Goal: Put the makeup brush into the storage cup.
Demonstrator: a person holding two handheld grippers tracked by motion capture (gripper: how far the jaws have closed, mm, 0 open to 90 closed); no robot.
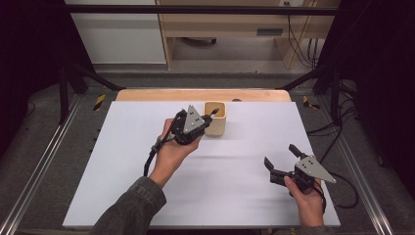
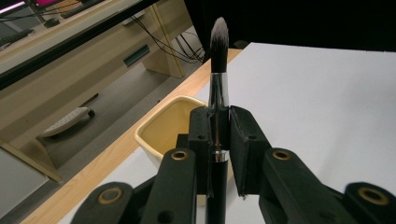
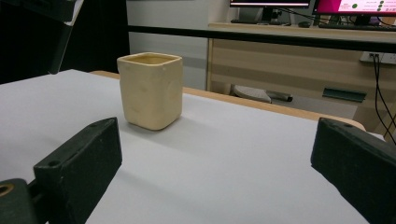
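Brush (image 2: 218,70) sits clamped between the black jaws of your left gripper (image 1: 211,116), seen in the left gripper view at centre frame: glossy black handle low, chrome ferrule above the pads, soft tapered bristle tuft, dark at the base and pale grey at the tip, pointing to the top of the frame. In the high view that gripper is at upper centre, with the brush end over the rim of the cup (image 1: 215,119). Cup: cream, matte, square with rounded corners, open top, upright on the white sheet (image 1: 244,196), near the bare wood strip (image 1: 147,95) along the far edge. Your right gripper (image 1: 281,157) rests at lower right of the high view, well apart from the cup, its jaws spread wide with nothing between them; its own view shows the blocky, matte pads (image 3: 79,163) at both lower corners.
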